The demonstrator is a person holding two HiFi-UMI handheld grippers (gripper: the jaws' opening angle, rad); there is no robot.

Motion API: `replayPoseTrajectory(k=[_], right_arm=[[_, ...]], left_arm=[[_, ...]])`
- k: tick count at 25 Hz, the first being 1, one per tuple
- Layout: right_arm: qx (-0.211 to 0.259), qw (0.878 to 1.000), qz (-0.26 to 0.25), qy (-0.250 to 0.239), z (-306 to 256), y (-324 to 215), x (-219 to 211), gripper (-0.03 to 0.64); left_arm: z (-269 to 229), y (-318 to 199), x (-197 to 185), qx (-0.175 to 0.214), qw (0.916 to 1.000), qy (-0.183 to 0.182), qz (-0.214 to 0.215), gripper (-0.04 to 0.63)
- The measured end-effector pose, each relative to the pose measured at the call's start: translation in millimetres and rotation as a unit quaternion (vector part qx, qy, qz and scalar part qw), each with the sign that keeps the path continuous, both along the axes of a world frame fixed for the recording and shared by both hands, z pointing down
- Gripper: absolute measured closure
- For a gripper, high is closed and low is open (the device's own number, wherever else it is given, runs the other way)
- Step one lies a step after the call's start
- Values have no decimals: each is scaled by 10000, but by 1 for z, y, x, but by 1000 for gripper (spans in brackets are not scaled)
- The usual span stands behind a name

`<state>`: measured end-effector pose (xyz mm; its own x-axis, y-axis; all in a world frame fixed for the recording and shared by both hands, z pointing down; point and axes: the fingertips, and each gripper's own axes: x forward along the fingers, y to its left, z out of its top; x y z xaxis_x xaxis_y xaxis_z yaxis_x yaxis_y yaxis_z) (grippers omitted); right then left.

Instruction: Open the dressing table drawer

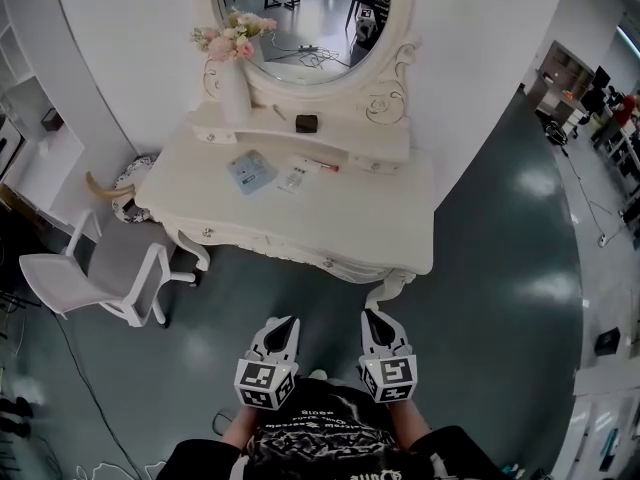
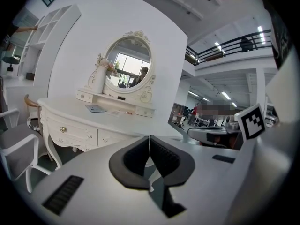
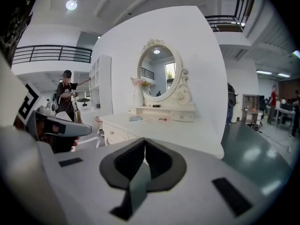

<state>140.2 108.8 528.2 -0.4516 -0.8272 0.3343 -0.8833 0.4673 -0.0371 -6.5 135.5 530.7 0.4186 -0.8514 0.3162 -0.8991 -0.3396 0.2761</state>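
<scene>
We hold both grippers side by side low in the head view, well short of the white carved dressing table (image 1: 380,218). The left gripper (image 1: 283,325) has its fingers clenched together on nothing. The right gripper (image 1: 374,318) likewise has its fingers pressed shut and empty.

The front drawers (image 2: 70,131) sit closed in the table's scalloped apron, each with a small round knob, facing us. A strip of dark green floor (image 1: 500,268) lies between the fingers and that apron. The table's curved front leg (image 1: 388,290) stands just ahead of the right gripper. A white-framed chair with a grey seat (image 1: 110,268) stands just beside the table's left front corner.

On the table top lie a pale blue card (image 1: 250,170), a white packet (image 1: 293,178) and a red pen (image 1: 325,165). The raised shelf carries a white vase of pink flowers (image 1: 232,93), a small dark box (image 1: 306,123) and the oval mirror (image 1: 300,18).
</scene>
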Motion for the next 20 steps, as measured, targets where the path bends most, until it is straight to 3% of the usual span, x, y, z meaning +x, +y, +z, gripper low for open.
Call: replayPoseTrajectory(k=[6, 20], right_arm=[[29, 9996, 205, -181, 4, -22, -3, 604], [43, 9972, 748, -46, -1, -112, -26, 604]], left_arm=[[4, -31, -9, 20, 10000, 5, 91, 578], [-7, -141, -38, 158, 9976, -48, 674, 577]])
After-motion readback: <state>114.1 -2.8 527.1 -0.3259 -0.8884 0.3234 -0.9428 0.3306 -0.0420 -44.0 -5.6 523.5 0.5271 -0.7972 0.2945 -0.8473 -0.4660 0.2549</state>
